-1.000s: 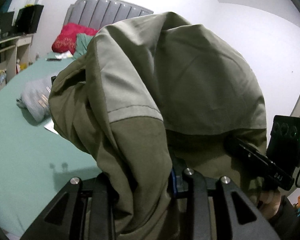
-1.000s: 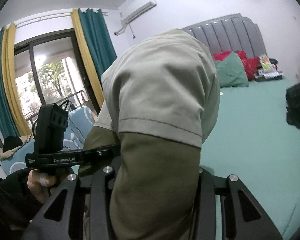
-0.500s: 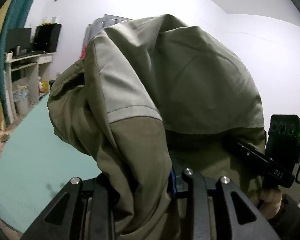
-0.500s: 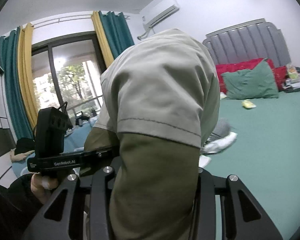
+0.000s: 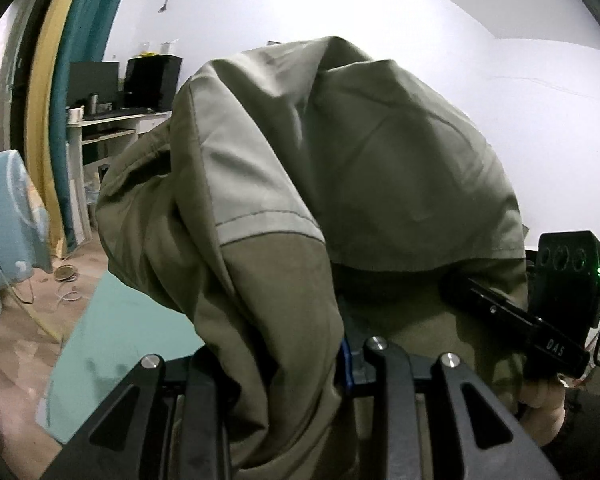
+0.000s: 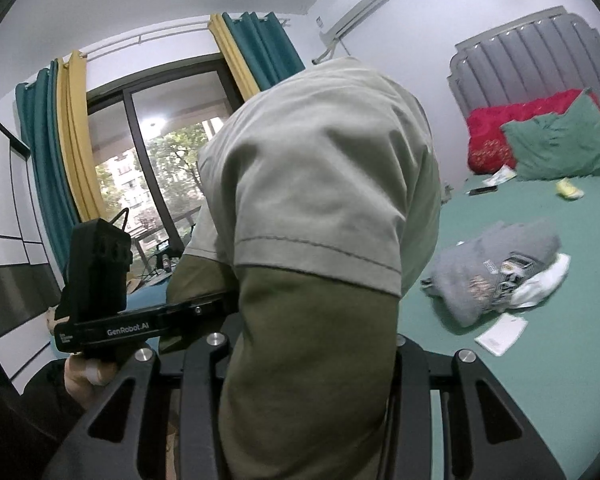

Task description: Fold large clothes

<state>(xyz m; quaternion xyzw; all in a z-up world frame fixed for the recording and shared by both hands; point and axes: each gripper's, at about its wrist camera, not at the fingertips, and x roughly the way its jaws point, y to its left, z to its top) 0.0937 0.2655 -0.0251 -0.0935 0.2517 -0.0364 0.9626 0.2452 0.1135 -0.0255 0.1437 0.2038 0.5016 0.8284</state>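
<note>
Olive-green cloth garment (image 5: 340,208) with paler hemmed sleeve hangs bunched in the air above the teal-sheeted bed (image 6: 540,360), both the left gripper (image 5: 284,360) and right gripper (image 6: 312,356) with jaws clamped on it.

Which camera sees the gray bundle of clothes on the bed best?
The right wrist view: the gray bundle lies in the open on the green bed, though a bit blurred. The left wrist view does not show it; the olive garment fills that picture.
</note>
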